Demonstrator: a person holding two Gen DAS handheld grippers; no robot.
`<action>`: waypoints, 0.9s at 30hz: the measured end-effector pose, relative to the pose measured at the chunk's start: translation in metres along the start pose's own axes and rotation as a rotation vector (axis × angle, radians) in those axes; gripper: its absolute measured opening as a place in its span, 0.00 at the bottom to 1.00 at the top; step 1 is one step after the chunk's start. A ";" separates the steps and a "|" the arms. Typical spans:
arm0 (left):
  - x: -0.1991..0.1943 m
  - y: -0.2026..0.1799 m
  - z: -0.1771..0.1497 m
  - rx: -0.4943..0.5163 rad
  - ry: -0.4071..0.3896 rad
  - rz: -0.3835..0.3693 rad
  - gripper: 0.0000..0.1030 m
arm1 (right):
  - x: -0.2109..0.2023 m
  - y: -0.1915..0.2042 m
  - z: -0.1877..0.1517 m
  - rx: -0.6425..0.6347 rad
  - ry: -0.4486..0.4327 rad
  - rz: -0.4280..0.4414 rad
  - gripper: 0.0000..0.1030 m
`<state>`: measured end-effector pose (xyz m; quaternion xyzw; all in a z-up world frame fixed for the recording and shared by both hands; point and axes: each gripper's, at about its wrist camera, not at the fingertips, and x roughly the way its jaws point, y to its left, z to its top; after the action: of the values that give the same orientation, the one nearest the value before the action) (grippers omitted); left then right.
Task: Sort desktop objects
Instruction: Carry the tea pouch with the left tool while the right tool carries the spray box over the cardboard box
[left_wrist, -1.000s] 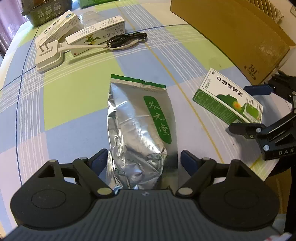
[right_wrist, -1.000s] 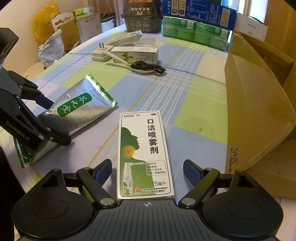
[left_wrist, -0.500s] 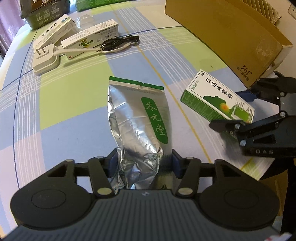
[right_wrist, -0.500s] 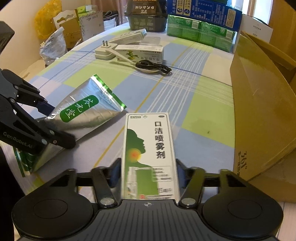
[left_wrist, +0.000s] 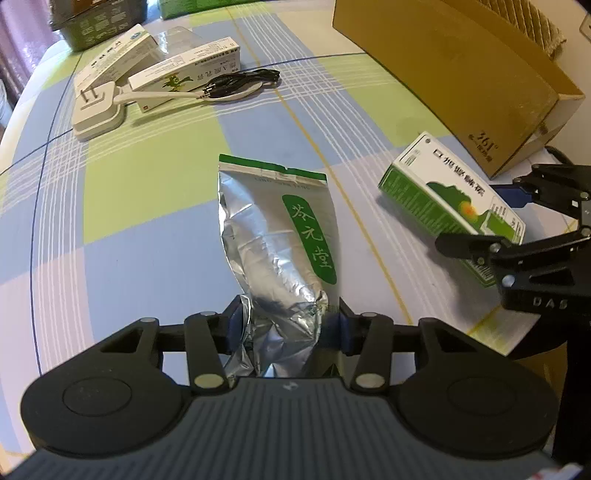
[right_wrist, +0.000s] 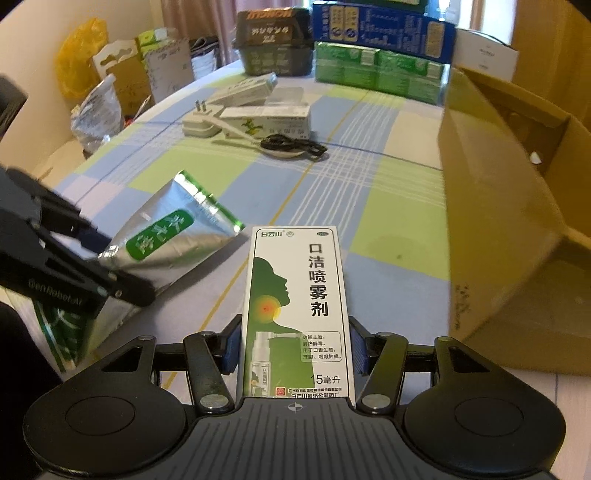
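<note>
My left tool (left_wrist: 283, 325) is clamped on the crumpled near end of one silver foil pouch with a green label (left_wrist: 280, 236), pointing forward and low over the checked tabletop (left_wrist: 147, 206); pouch's far end looks slightly raised in the right view. My right tool (right_wrist: 294, 347) is pinched on the near end of one white-and-green spray box (right_wrist: 295, 302), held level, box pointing far. One open brown cardboard box (right_wrist: 509, 221) sits right. Far left: two long white cartons (left_wrist: 184, 70), one white plug adapter (left_wrist: 98, 110), one black cable (left_wrist: 240, 78).
</note>
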<state>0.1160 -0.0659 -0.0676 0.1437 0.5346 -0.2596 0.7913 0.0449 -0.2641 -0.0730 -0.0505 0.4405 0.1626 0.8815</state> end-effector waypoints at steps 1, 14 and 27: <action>-0.003 -0.002 -0.002 -0.012 -0.006 -0.007 0.41 | -0.004 -0.001 0.000 0.009 -0.005 -0.001 0.51; -0.054 -0.033 -0.009 -0.121 -0.111 -0.061 0.41 | -0.057 -0.008 -0.008 0.072 -0.070 -0.034 0.51; -0.092 -0.087 0.016 -0.096 -0.220 -0.101 0.41 | -0.114 -0.036 -0.011 0.138 -0.163 -0.099 0.51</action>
<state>0.0522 -0.1220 0.0272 0.0495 0.4628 -0.2874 0.8371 -0.0156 -0.3288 0.0086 0.0019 0.3747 0.0918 0.9226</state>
